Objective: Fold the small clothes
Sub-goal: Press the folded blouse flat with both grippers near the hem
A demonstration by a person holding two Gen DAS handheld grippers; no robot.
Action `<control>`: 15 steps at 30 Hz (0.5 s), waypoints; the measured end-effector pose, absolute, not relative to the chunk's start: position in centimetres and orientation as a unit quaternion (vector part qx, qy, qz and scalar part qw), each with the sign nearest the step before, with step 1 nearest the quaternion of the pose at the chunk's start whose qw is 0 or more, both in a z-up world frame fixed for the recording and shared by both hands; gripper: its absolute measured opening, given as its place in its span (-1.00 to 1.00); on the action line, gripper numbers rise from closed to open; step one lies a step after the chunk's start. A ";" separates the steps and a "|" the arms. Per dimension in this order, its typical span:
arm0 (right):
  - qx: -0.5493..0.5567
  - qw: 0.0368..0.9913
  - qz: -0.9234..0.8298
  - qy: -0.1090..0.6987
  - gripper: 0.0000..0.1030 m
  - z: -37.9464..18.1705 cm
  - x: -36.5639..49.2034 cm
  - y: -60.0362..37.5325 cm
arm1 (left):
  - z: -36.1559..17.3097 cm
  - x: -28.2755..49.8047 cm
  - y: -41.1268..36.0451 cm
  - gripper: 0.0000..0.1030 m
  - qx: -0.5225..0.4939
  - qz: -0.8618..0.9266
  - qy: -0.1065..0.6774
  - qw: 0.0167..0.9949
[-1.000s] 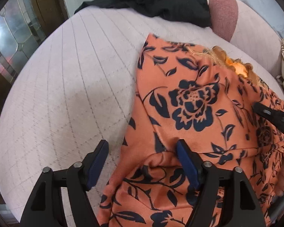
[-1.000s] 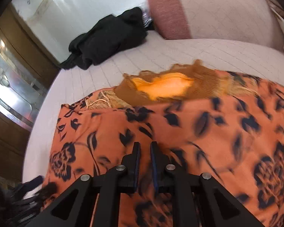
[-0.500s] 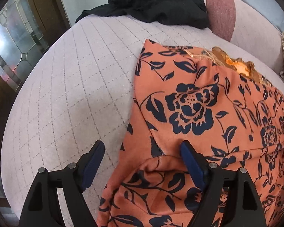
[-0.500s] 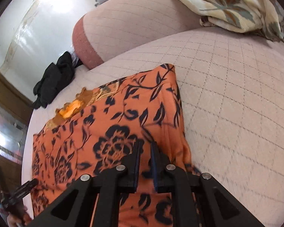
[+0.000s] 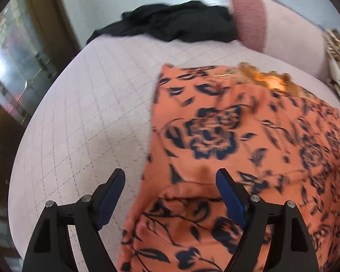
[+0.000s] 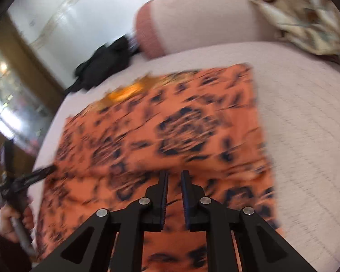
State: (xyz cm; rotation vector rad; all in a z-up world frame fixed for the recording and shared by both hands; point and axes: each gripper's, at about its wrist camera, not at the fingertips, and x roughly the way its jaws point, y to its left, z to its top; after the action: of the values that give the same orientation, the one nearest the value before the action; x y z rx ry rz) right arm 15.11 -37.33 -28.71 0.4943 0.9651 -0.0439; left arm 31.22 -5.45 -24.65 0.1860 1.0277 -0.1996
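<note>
An orange garment with dark blue flowers lies spread on the pale quilted bed, its frilled neckline at the far side. A folded flap of it bulges at the near edge. My left gripper hovers open over the garment's near left edge, one finger over the bed and the other over the cloth. My right gripper is shut, with a thin slit between its pads, just above the near middle of the garment. The view is blurred and I see no cloth pinched. The left gripper also shows at the garment's left side, held by a hand.
A heap of black clothing lies at the far edge of the bed beside a pink bolster. A cream patterned cloth is draped at the far right. A wooden door frame with glass stands to the left.
My right gripper swept from the garment's middle to its right edge, then back towards the middle, staying shut. The left gripper lifted and drew back slightly; the right gripper has left its view.
</note>
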 end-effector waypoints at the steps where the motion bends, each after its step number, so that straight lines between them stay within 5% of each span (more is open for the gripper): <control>1: 0.234 0.851 0.001 0.470 -0.71 -28.8 15.3 -36.3 | -24.3 30.6 -5.7 0.60 0.093 -0.106 0.485 0.863; 8: 0.194 0.808 0.069 0.553 -0.69 -31.2 14.7 -31.1 | -25.7 25.9 -9.1 0.60 0.182 -0.192 0.484 0.834; 15: 0.207 0.814 0.051 0.540 -0.68 -31.0 10.6 -29.7 | -27.3 22.5 -8.7 0.65 0.205 -0.196 0.489 0.825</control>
State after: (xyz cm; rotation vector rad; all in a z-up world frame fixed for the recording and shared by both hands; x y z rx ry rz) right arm 10.61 -29.74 -30.99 0.4419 1.1512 0.1087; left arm 22.47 -8.66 -27.34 0.4349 1.0385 -0.4163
